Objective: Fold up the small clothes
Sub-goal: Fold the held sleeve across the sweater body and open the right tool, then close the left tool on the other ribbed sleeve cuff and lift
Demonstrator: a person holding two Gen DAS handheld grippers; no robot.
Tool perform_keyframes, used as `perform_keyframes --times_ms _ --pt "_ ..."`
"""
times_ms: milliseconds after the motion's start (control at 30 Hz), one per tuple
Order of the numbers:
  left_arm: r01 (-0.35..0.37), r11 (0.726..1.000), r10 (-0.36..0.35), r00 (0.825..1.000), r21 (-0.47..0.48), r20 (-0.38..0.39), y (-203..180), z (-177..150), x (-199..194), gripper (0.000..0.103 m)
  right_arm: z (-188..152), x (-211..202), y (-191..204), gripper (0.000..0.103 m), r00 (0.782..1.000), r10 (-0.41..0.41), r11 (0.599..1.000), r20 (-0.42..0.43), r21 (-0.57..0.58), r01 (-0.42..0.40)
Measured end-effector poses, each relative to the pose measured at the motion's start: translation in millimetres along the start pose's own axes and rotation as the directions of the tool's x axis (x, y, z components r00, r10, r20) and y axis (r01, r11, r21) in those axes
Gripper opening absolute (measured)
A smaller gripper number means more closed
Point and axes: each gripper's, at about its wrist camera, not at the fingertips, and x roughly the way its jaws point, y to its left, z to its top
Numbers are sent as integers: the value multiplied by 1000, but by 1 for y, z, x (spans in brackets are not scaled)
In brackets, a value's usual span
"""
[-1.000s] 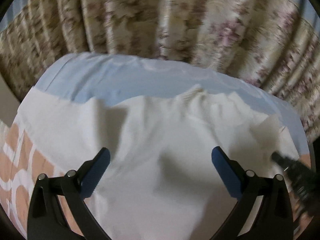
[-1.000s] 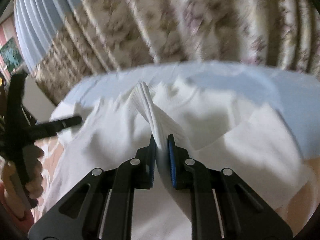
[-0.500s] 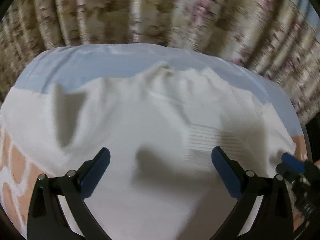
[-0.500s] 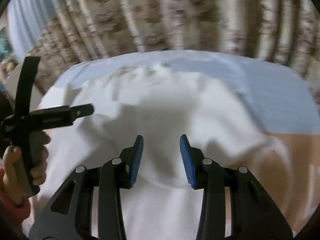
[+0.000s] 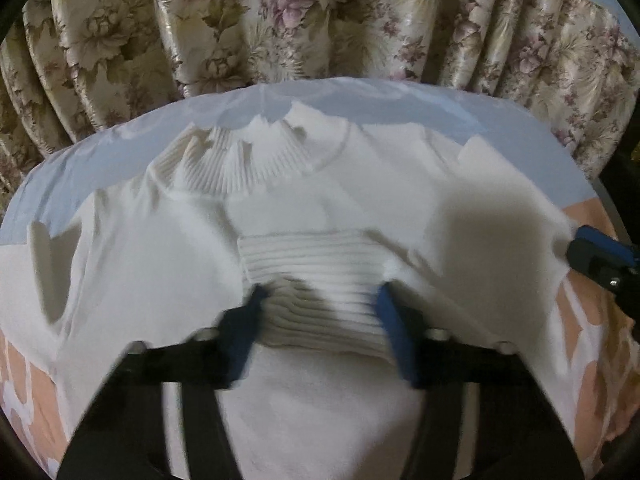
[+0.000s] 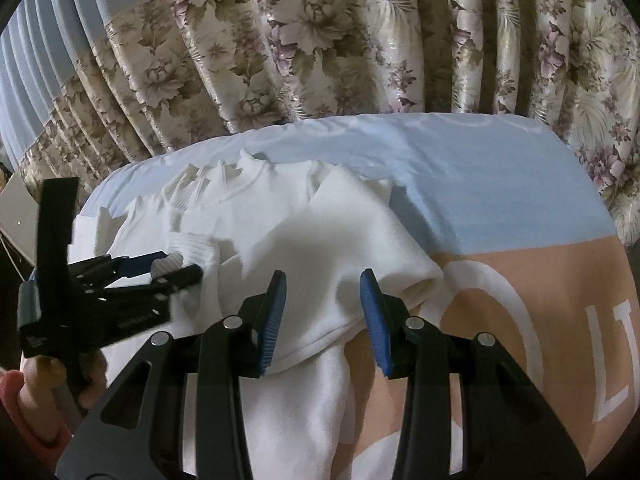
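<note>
**Left tool closing on a ribbed cuff, right tool parted over the garment's edge**

On the left, the left tool has just been narrowing its jaws around the ribbed cuff of the white sweater, which lies spread on the bed in front of the flowered curtain. The pads sit at the cuff's sides, the knit bunching between them, though blur keeps me from calling it a firm pinch. To do this well, I'd say bite the rib fully before lifting, so the sleeve travels as one layer. Over on the right, the right tool stands parted and empty above the sweater's rolled edge, its jaws having just opened. No containers in sight.
</note>
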Motion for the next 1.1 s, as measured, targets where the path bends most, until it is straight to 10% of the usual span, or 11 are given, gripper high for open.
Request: perform_keyframes --times_ms 67,733,800,933,1100 --pt "25 1000 -25 1000 -7 12 5 4 -3 5 1 0 -2 39 1000 -9 1000 1 5 9" --pt "155 980 -162 986 -123 -48 82 -1 -6 4 29 5 -3 52 999 -39 999 26 -3 39" --pt "147 981 -156 986 -125 -62 80 -1 -3 8 27 5 -3 52 999 -38 999 28 9 38" --pt "178 972 -189 980 -152 -59 77 1 -1 69 22 6 -2 52 999 -33 999 22 7 33" --pt "142 985 -148 987 -97 -61 56 2 2 67 17 6 -3 52 999 -39 999 22 4 39"
